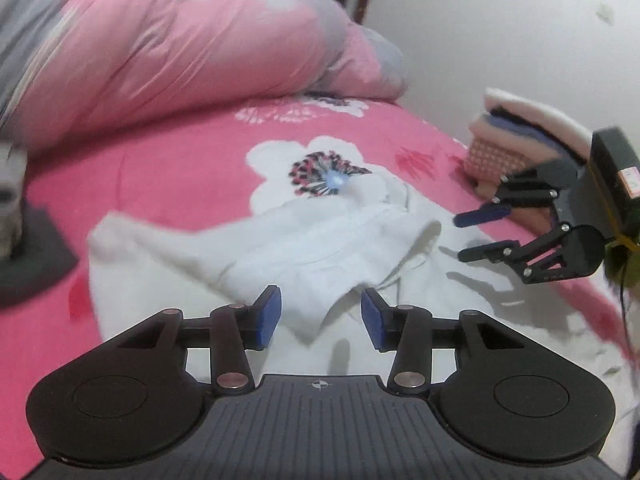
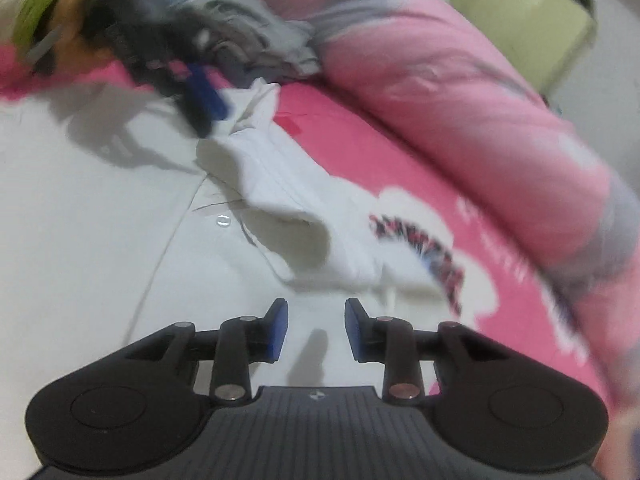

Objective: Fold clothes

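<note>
The white shirt (image 1: pixel 320 248) lies rumpled mid-bed on the pink floral bedsheet (image 1: pixel 180 160), sleeve flopped over. Left gripper (image 1: pixel 321 320) and right gripper (image 2: pixel 316 330) hover jaws apart, empty, probably lining up a grab. Folded stack (image 1: pixel 516 148) waits at the bed's far edge.

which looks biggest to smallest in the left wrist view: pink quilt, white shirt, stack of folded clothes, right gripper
1. pink quilt
2. white shirt
3 and 4. stack of folded clothes and right gripper: they look alike in size, and the gripper sits nearer the camera, so no ranking.
</note>
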Motion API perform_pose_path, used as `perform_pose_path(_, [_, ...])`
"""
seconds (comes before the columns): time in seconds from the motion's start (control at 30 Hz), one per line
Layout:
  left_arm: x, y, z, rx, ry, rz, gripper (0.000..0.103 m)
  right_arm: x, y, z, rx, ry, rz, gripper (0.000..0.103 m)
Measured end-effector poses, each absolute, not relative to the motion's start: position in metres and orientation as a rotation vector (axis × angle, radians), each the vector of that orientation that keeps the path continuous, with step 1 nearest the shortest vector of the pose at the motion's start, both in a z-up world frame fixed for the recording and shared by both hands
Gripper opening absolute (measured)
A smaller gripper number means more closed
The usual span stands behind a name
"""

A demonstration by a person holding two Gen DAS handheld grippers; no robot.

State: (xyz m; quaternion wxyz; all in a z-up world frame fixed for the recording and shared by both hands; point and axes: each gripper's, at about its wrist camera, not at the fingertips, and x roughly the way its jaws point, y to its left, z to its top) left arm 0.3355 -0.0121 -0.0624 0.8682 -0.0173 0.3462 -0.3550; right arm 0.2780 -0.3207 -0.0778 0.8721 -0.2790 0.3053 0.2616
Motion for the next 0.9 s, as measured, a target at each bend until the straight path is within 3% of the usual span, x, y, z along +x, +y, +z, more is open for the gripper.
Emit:
perform_pose_path(0.2, [0.357, -0.011, -0.06, -0.124, 0.712, -0.637, 0.044, 0.333, -0.373, -0.048, 0.139, 0.746, 0.45, 0.035])
perform_pose_path(0.33, [0.366, -0.032, -0.065, -0.019, 0.684, -0.567, 0.044, 0.374, -0.39, -0.07, 0.441, 0.857, 0.405, 0.035])
perform_pose_path(0.5, [0.371, -0.058, -0.082, 0.156, 0.664, -0.501, 0.044, 0.412, -0.384, -0.105, 0.54, 0.981, 0.321, 0.036])
perform_pose_path(0.57, [0.376, -0.064, -0.09, 0.207, 0.664, -0.465, 0.044, 0.413, -0.379, -0.111, 0.533, 0.955, 0.338, 0.022])
perform_pose_path(0.6, [0.38, -0.063, -0.093, 0.209, 0.66, -0.455, 0.045, 0.415, -0.377, -0.113, 0.519, 0.94, 0.333, 0.008])
perform_pose_path(0.63, [0.384, -0.063, -0.095, 0.21, 0.657, -0.445, 0.045, 0.416, -0.375, -0.114, 0.504, 0.925, 0.324, 0.005])
perform_pose_path(0.9, [0.413, -0.051, -0.1, 0.142, 0.647, -0.393, 0.045, 0.431, -0.372, -0.125, 0.454, 0.789, 0.27, 0.003])
